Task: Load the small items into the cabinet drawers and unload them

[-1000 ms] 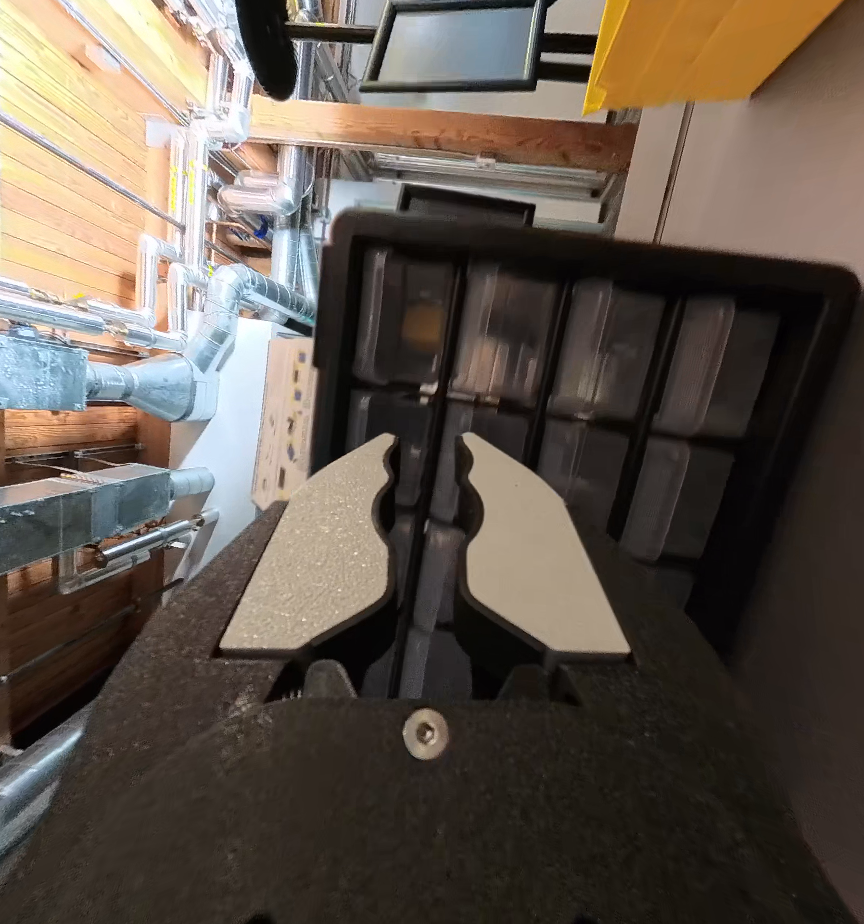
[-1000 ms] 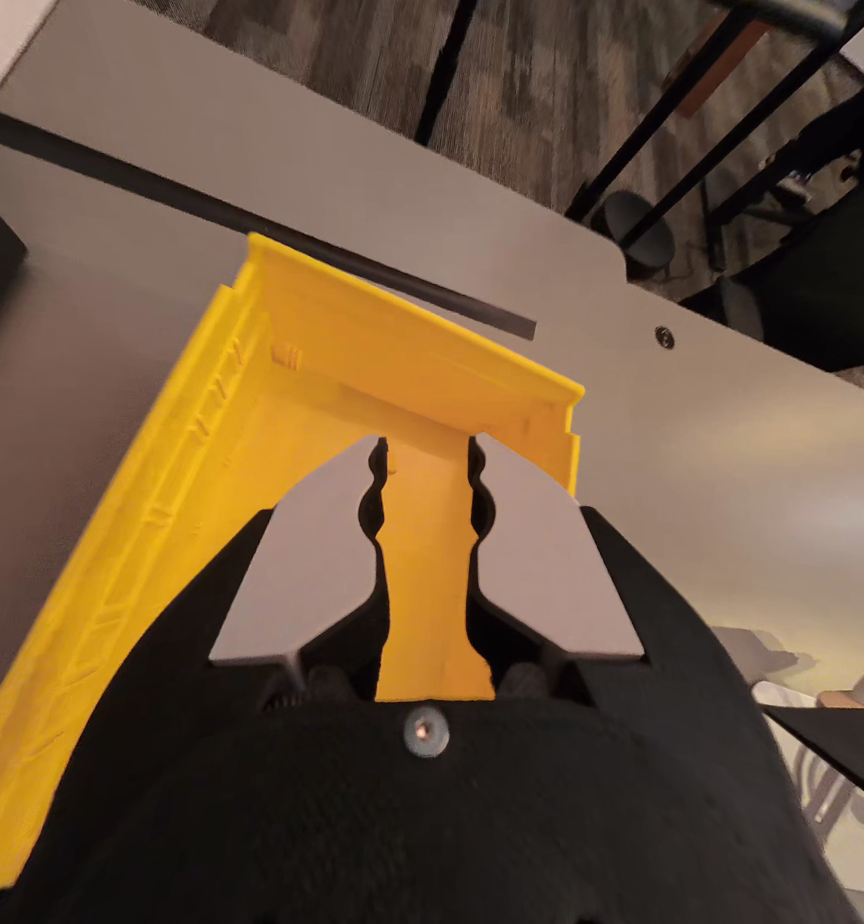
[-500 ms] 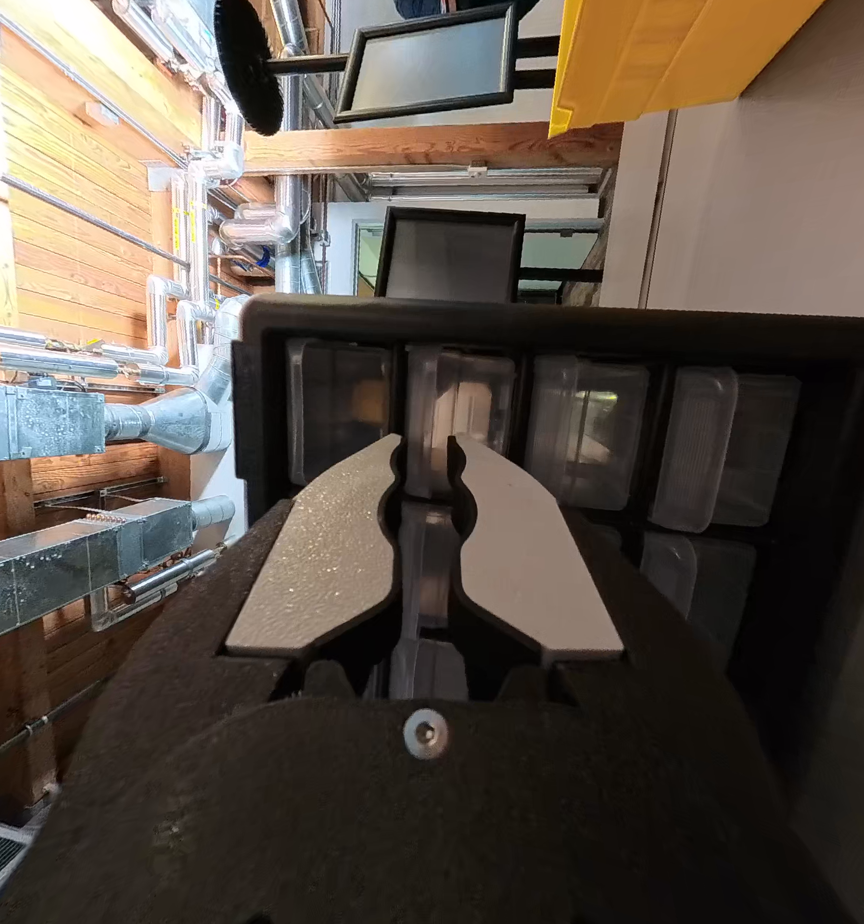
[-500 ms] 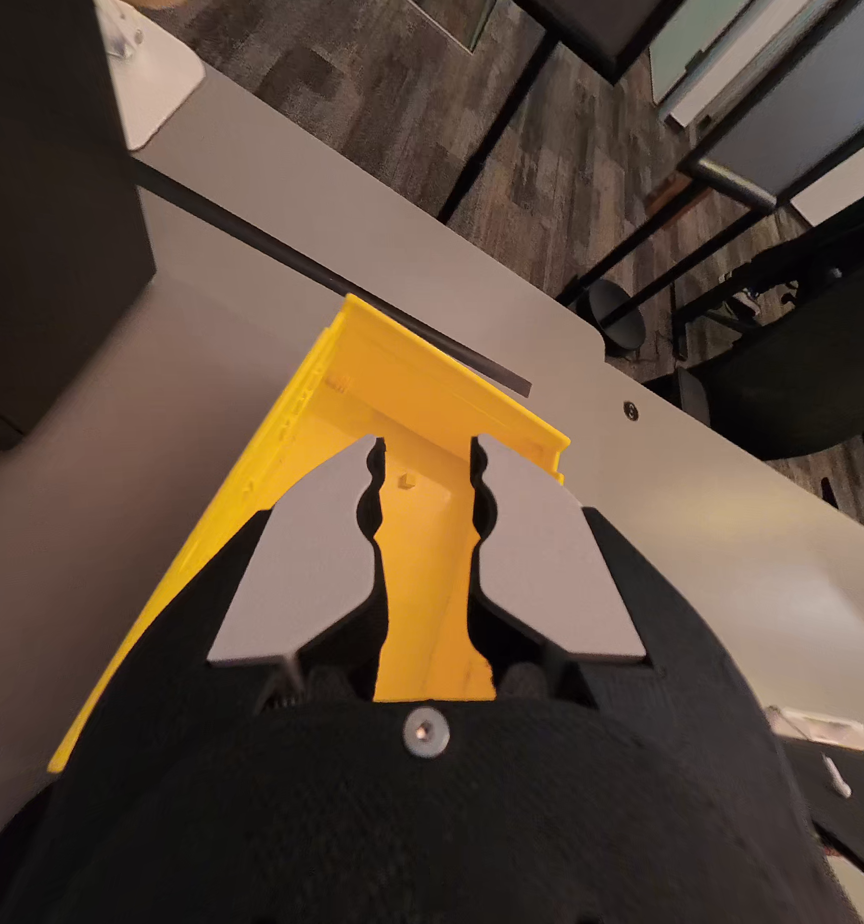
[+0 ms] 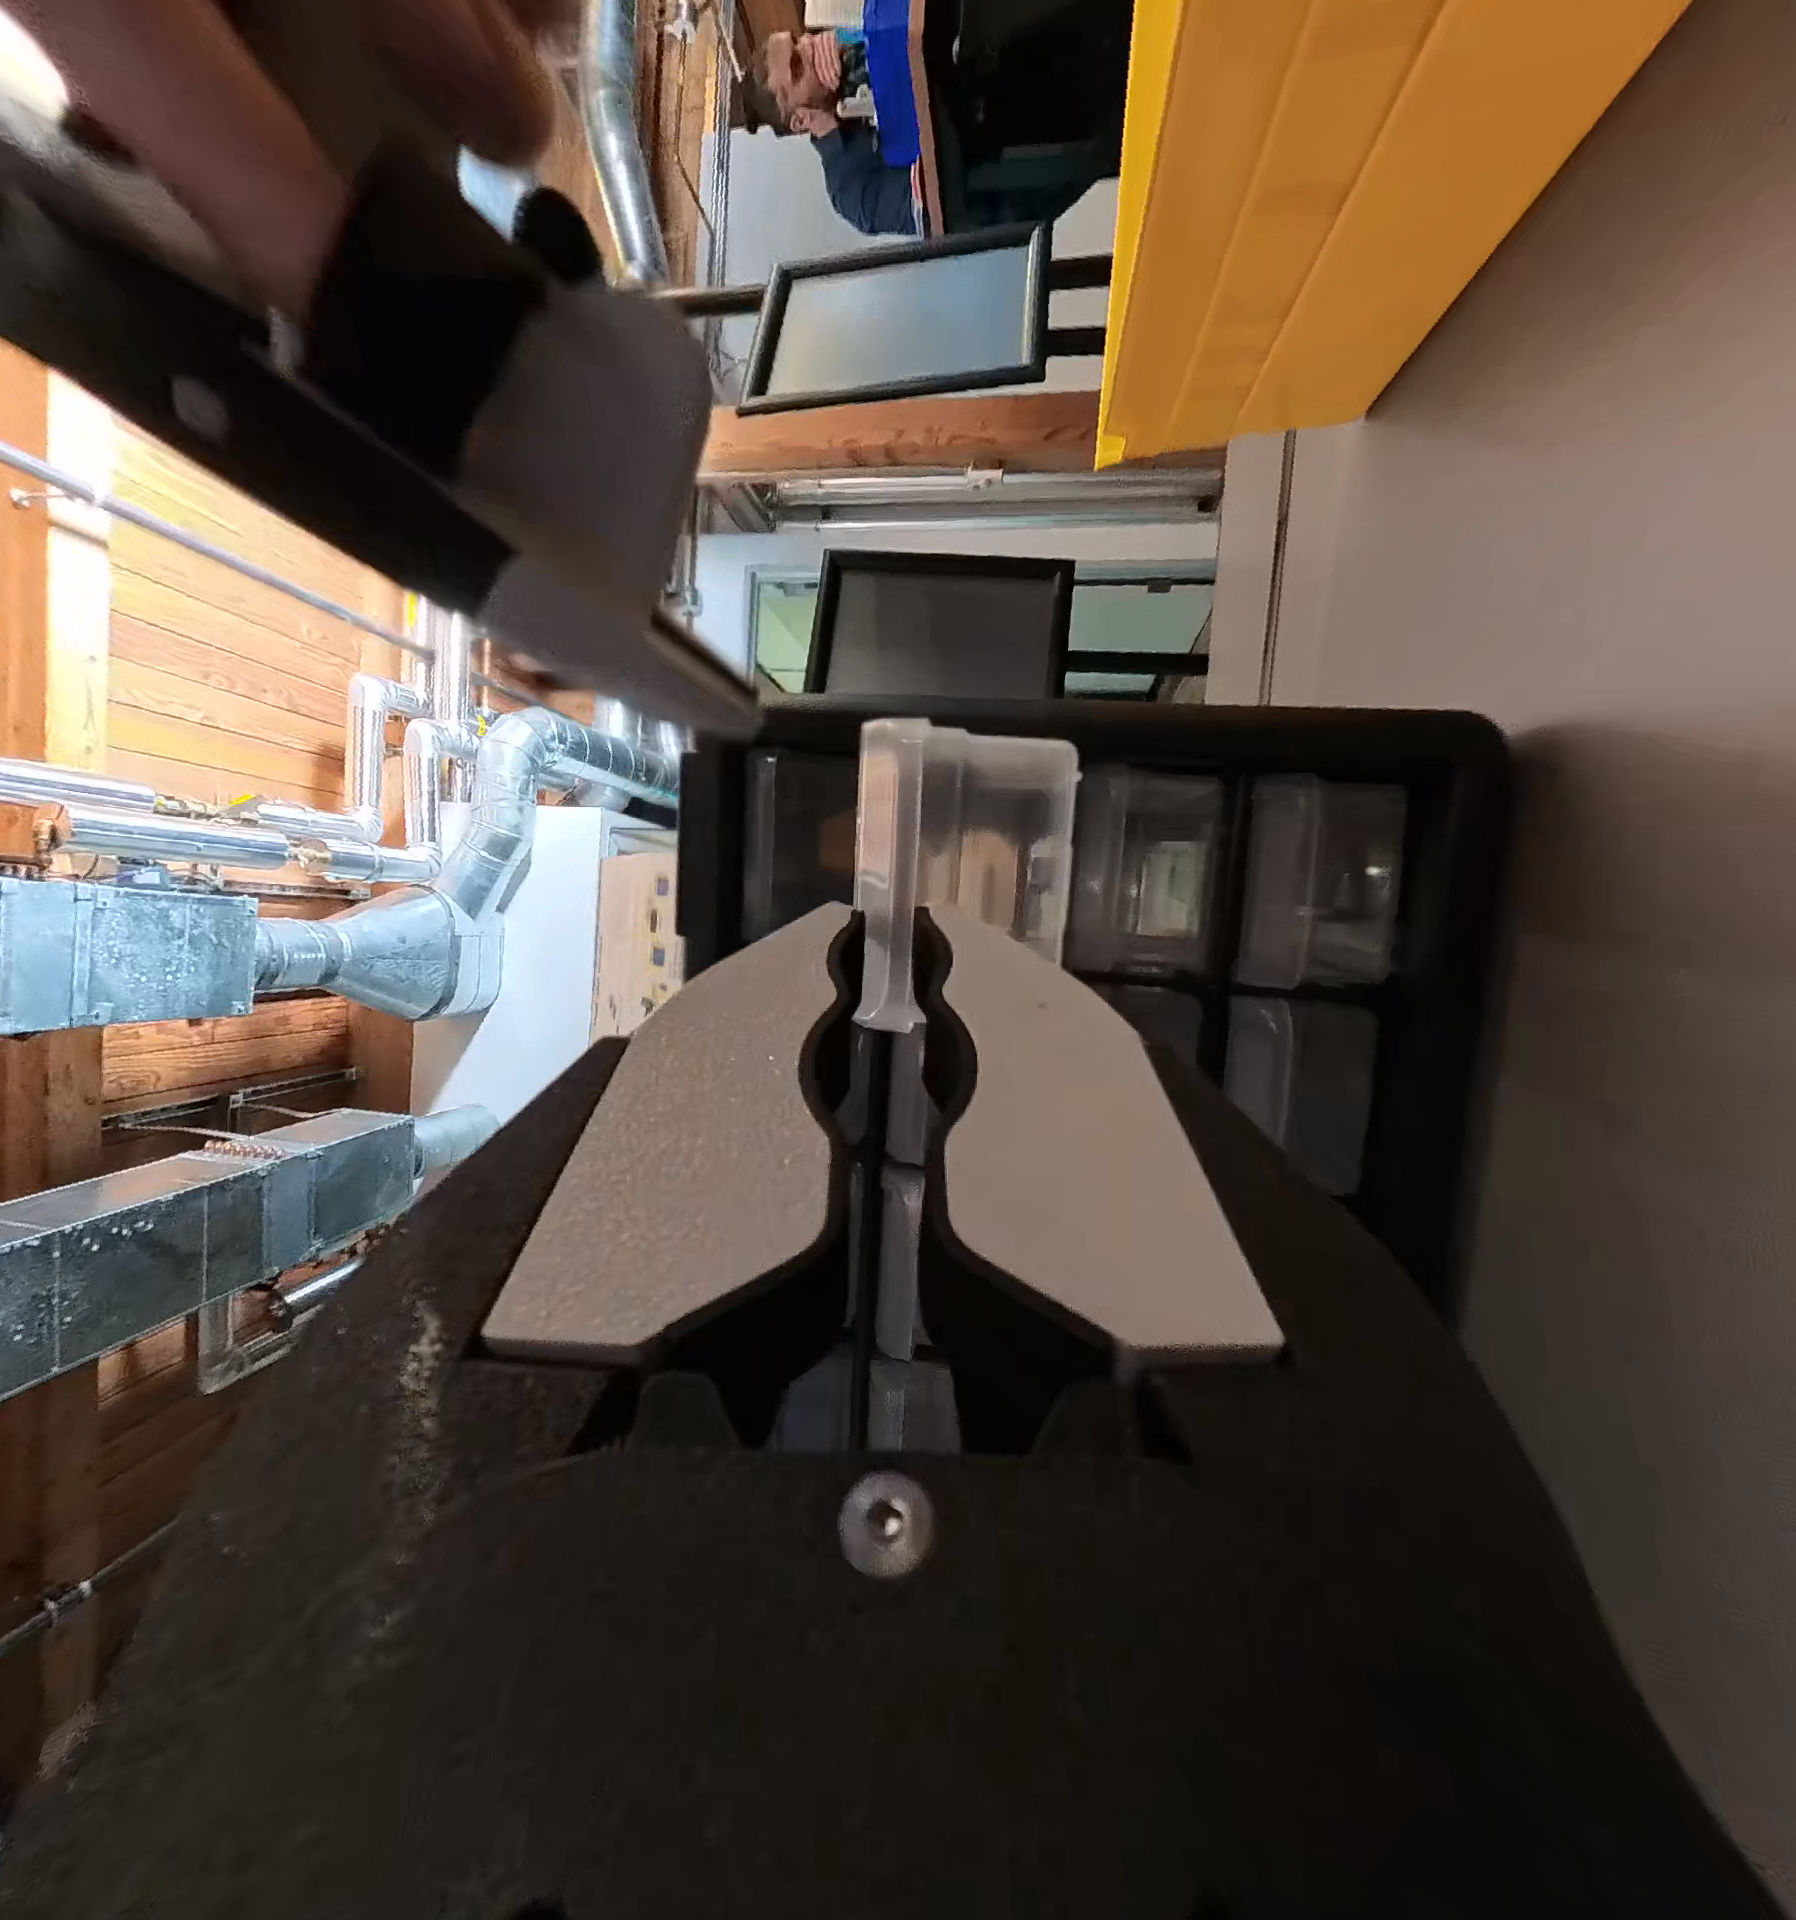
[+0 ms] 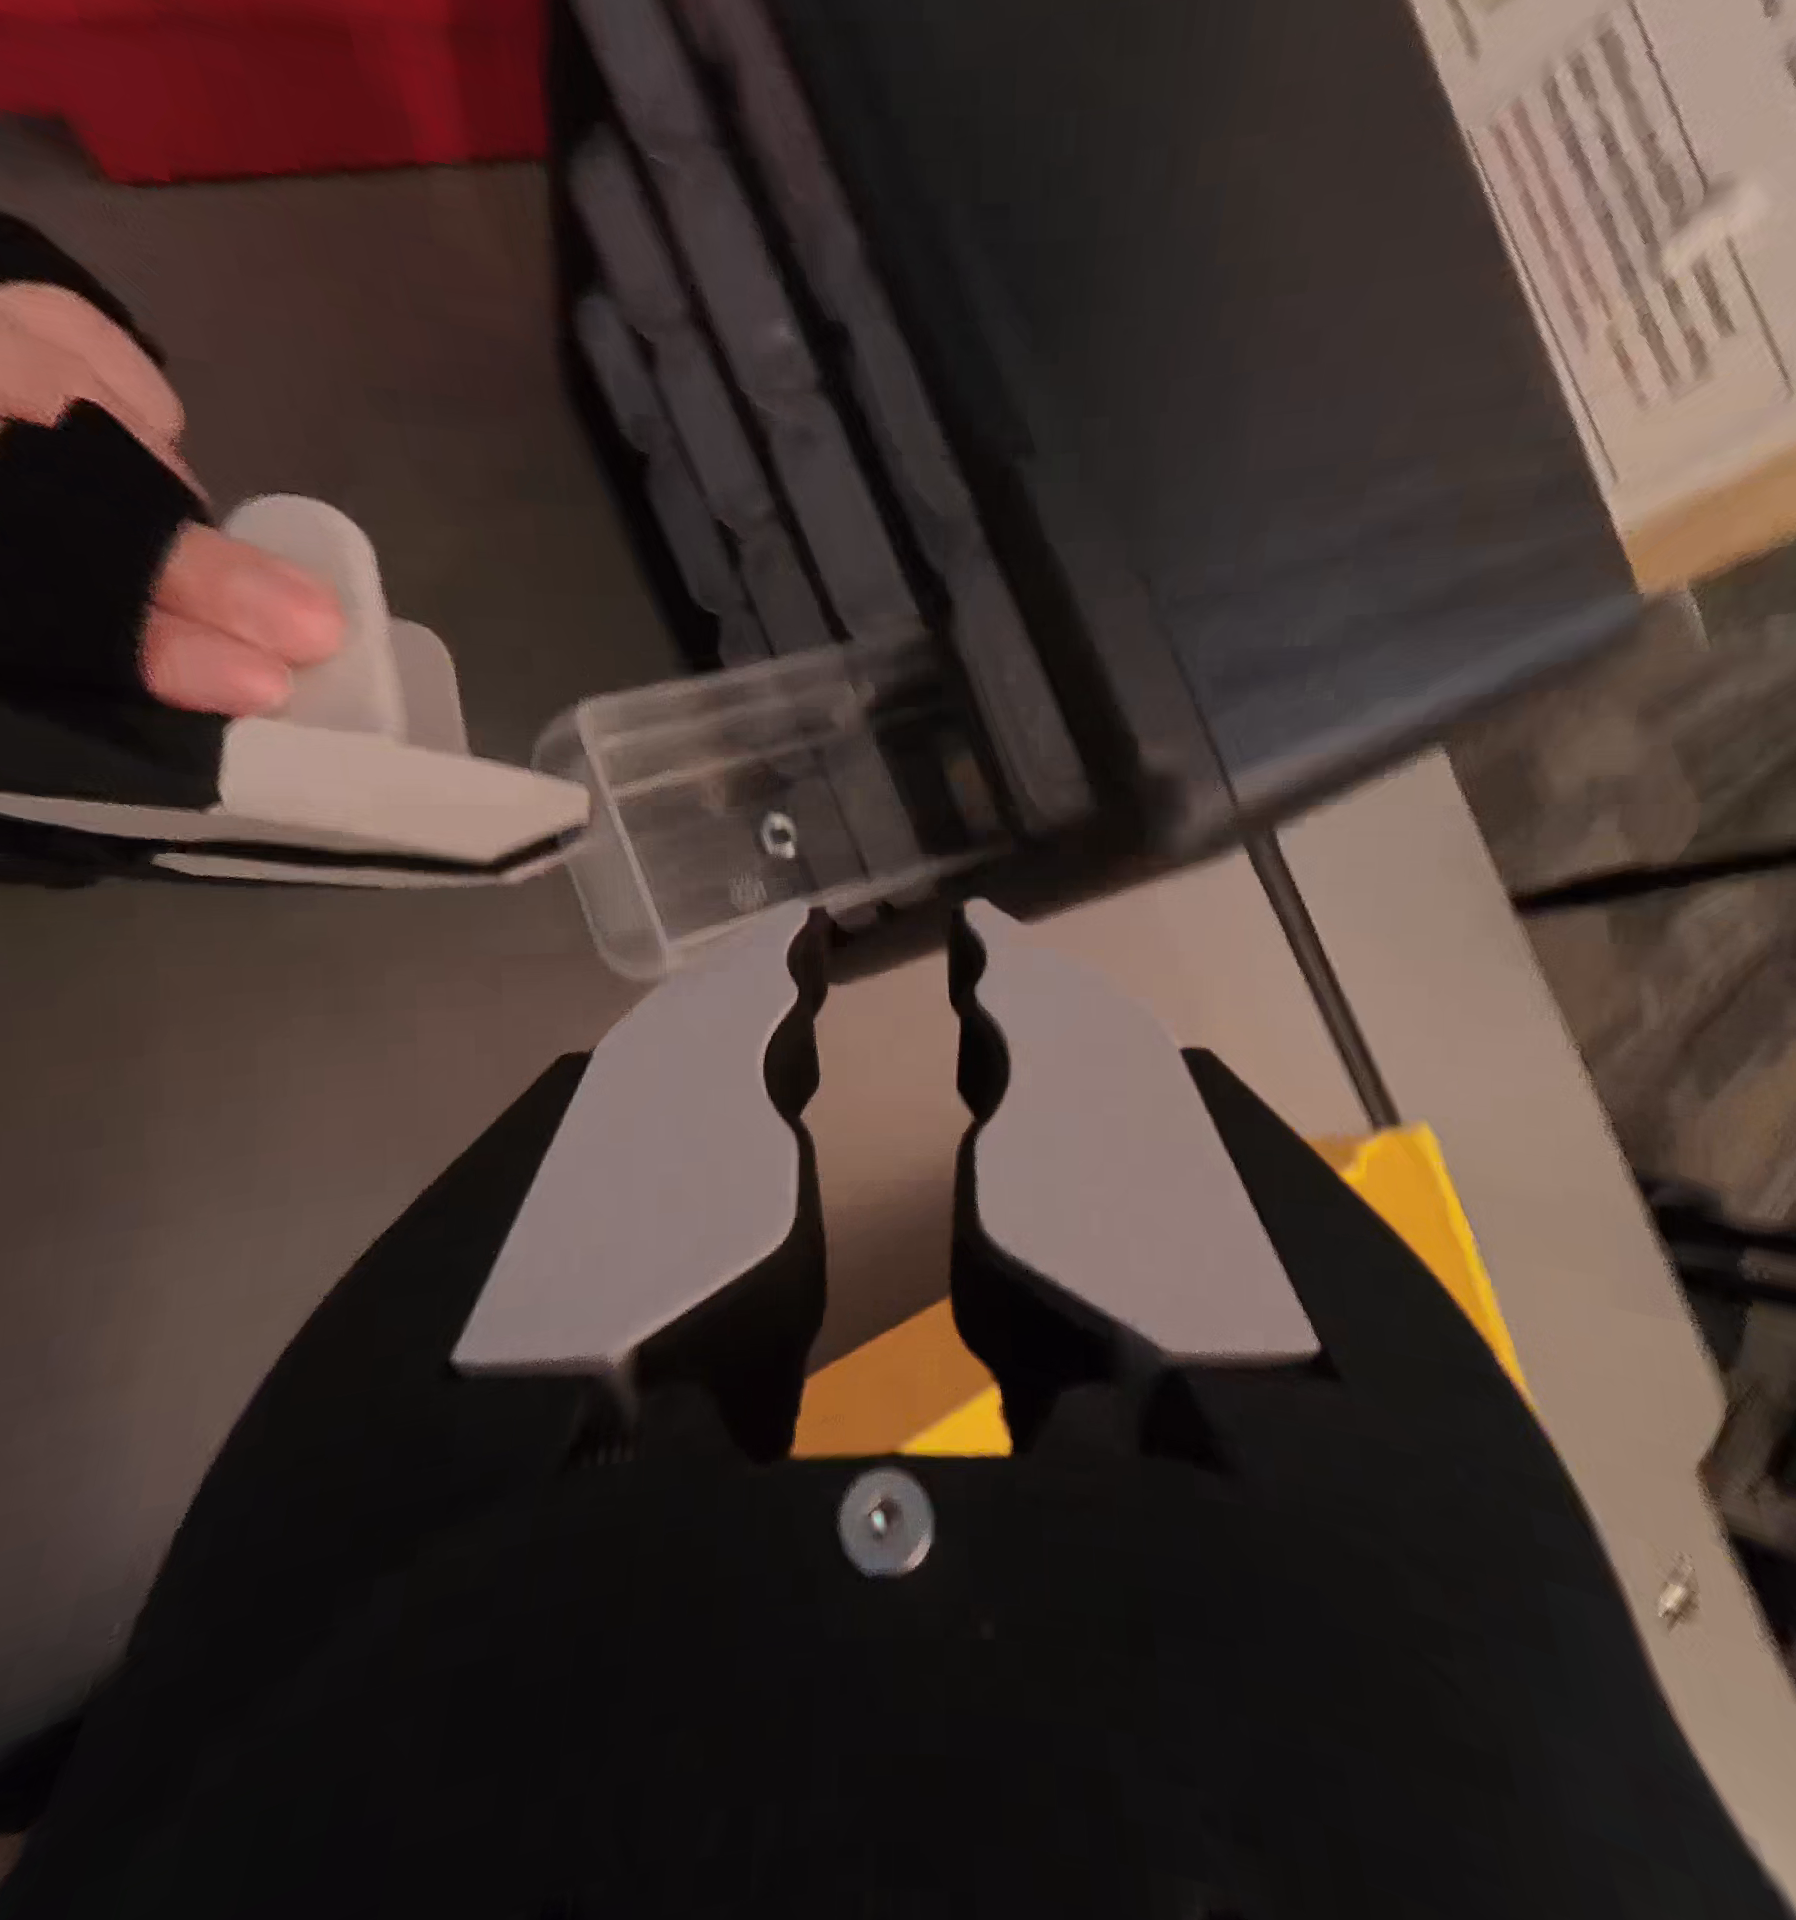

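A black cabinet (image 5: 1465,935) of small clear drawers stands on the grey table. My left gripper (image 5: 889,920) is shut on the front handle of one clear drawer (image 5: 987,821), which is pulled partly out. In the right wrist view the same drawer (image 6: 728,769) sticks out of the cabinet (image 6: 1237,416), with the left gripper (image 6: 572,831) on its front. My right gripper (image 6: 889,914) is open and empty, just beside the drawer's open side. A small round mark shows in the drawer; I cannot tell whether it is an item.
A yellow bin (image 5: 1341,208) stands on the table beyond the cabinet, and it also shows under my right gripper (image 6: 1393,1195). A gloved hand (image 6: 94,499) holds the left gripper. A red thing (image 6: 250,83) and a white labelled box (image 6: 1652,208) sit behind. The gap from one gripper's tips to the other's is roughly 7 centimetres. The black cabinet (image 5: 1465,935) sits 15 centimetres or so from the ends of my left fingers.
My left gripper has shut on a drawer handle and pulled the drawer out. My right gripper has left the yellow bin and swung over to the cabinet, beside the open drawer.
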